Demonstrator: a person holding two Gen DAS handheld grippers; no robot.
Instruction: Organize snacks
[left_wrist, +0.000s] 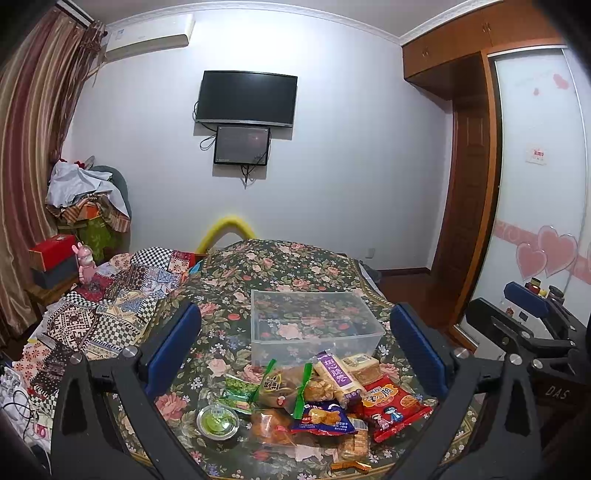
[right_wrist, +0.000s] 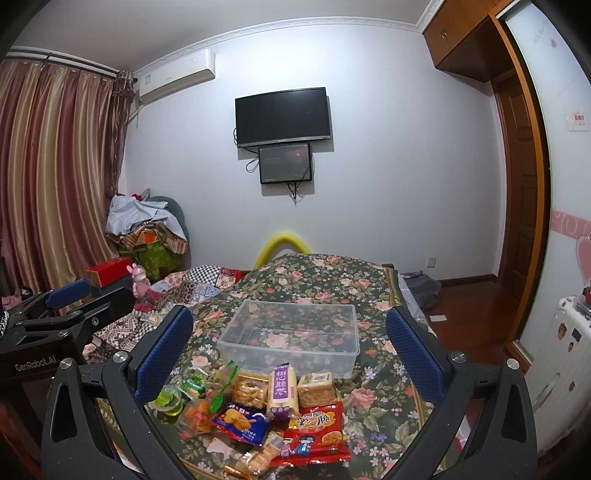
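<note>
A pile of snack packets lies on the floral tablecloth (left_wrist: 229, 280) near me: a red packet (left_wrist: 395, 408), a blue packet (left_wrist: 321, 419), a purple-and-white packet (left_wrist: 338, 374), a green jelly cup (left_wrist: 218, 422) and others. Behind them stands an empty clear plastic box (left_wrist: 314, 321). My left gripper (left_wrist: 306, 354) is open above the pile. My right gripper (right_wrist: 291, 350) is open too, over the same pile, with the red packet (right_wrist: 314, 435), the blue packet (right_wrist: 242, 424) and the clear box (right_wrist: 291, 332) between its fingers.
A patchwork cloth (left_wrist: 110, 295) covers the surface left of the table. Boxes and a pink toy (left_wrist: 85, 264) stand at the far left. A TV (left_wrist: 246, 98) hangs on the back wall. A wardrobe (left_wrist: 465, 184) stands at the right.
</note>
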